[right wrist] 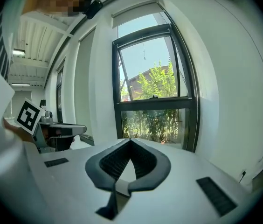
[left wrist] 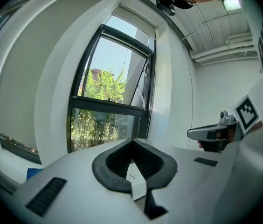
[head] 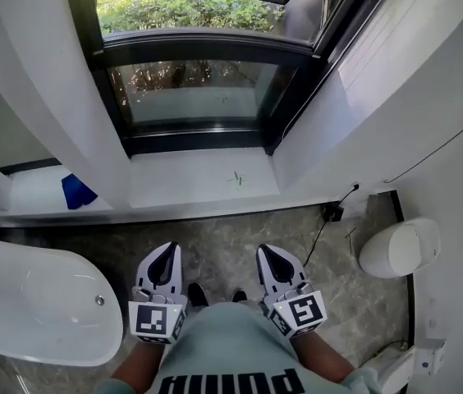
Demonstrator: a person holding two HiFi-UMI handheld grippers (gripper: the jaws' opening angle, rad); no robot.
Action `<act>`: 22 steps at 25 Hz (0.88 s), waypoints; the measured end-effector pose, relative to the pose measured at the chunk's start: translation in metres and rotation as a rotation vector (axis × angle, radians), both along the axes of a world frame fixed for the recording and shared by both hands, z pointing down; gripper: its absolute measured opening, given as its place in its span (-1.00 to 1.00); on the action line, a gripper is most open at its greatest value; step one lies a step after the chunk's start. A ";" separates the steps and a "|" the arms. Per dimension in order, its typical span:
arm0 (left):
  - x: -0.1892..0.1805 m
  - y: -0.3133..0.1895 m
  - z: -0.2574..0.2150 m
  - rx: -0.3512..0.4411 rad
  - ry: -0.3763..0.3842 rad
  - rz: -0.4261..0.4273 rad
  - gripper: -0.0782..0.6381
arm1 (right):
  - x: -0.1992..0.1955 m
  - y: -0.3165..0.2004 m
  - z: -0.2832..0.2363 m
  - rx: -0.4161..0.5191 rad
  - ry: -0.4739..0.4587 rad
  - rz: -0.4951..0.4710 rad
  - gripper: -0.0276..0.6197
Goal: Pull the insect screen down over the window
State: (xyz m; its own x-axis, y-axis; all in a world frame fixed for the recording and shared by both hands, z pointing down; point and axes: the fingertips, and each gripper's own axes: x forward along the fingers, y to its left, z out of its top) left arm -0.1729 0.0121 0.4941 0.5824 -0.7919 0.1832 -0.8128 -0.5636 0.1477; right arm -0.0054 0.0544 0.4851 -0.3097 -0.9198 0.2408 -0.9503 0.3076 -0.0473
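Grippers in both of a person's hands pointed toward a single black-framed window (head: 194, 89), seen from the head camera. The left gripper (head: 168, 253) and the right gripper (head: 269, 254) were held side by side and apart above the grey stone floor (head: 223, 249), each carrying one marker cube (head: 156, 318). Both sets of fingers were pressed together with nothing between them, as each gripper's own view showed. The window had two panes: an upper sash (right wrist: 152, 64) tilted open outward and a lower pane (right wrist: 152, 124) closed, with green foliage (head: 190, 11) behind both. The insect screen was not over the glass, and no view showed clearly where it sat. One thin cord (right wrist: 144, 50) hung from the top of the frame. Below the window ran one white sill (head: 203, 179). One blue object (head: 76, 191) lay on the ledge (head: 38, 191) to the left. One white basin (head: 34, 302) stood at the person's left and one rounded white fixture (head: 400, 249) at the right, near a black cable (head: 320, 235).
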 end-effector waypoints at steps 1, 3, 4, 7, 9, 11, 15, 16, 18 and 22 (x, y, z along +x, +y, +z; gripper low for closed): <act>0.000 -0.005 -0.003 0.004 -0.002 -0.001 -0.75 | 0.002 -0.005 -0.002 0.005 -0.002 0.006 -0.92; 0.002 -0.013 -0.007 0.008 -0.004 -0.005 -0.75 | 0.005 -0.017 -0.005 0.017 -0.007 0.011 -0.92; 0.003 -0.017 -0.008 0.010 -0.002 -0.008 -0.75 | 0.007 -0.024 -0.006 0.022 -0.009 0.008 -0.92; 0.007 -0.029 -0.006 0.014 -0.003 -0.030 -0.75 | 0.010 -0.044 -0.004 0.031 -0.018 -0.013 -0.92; 0.009 -0.037 -0.004 0.015 -0.010 -0.052 -0.75 | 0.013 -0.058 -0.002 0.034 -0.027 -0.031 -0.92; 0.012 -0.048 -0.004 0.012 -0.020 -0.078 -0.75 | 0.017 -0.075 0.000 0.039 -0.033 -0.052 -0.92; 0.027 -0.081 -0.008 0.003 -0.034 -0.126 -0.75 | 0.036 -0.117 -0.002 0.050 -0.042 -0.093 -0.92; 0.033 -0.091 -0.008 0.001 -0.035 -0.137 -0.75 | 0.043 -0.128 -0.003 0.053 -0.044 -0.104 -0.92; 0.045 -0.112 -0.011 -0.001 -0.034 -0.160 -0.75 | 0.055 -0.149 -0.005 0.054 -0.048 -0.133 -0.92; 0.075 -0.153 -0.015 -0.004 -0.037 -0.197 -0.75 | 0.082 -0.189 -0.004 0.047 -0.067 -0.190 -0.92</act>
